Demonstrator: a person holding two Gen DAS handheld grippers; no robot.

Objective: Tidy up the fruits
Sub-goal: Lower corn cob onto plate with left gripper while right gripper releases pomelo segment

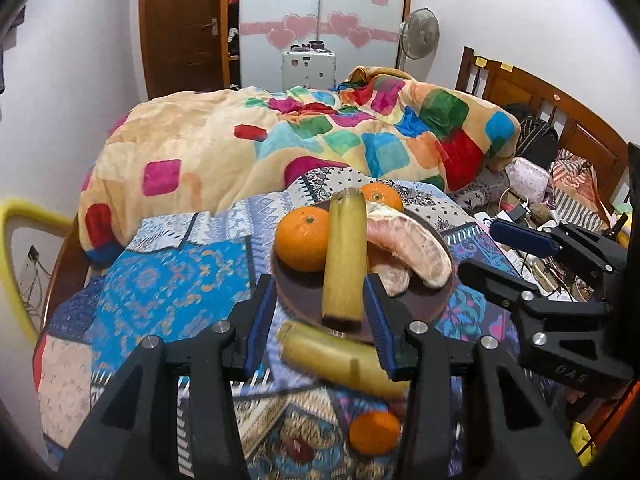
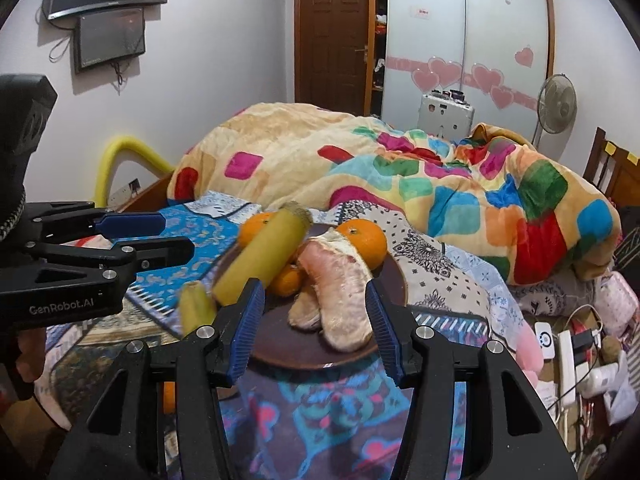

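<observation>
A dark brown plate (image 1: 420,300) on the bed holds two oranges (image 1: 303,238), peeled pomelo segments (image 1: 412,246) and a yellow sugarcane stick (image 1: 344,256) leaning across them. My left gripper (image 1: 318,322) is open, its jaws either side of the stick's near end. A second stick (image 1: 340,356) and an orange (image 1: 374,431) lie on the quilt just in front of the plate. My right gripper (image 2: 316,320) is open at the plate's (image 2: 280,344) near rim, around the pomelo segments (image 2: 340,292). The leaning stick (image 2: 260,256) shows there too.
A colourful blanket (image 1: 280,140) is piled behind the plate. Cables, chargers and bags (image 1: 532,216) clutter the right side by the wooden headboard (image 1: 560,112). A yellow foam-covered bar (image 1: 16,232) stands at the left.
</observation>
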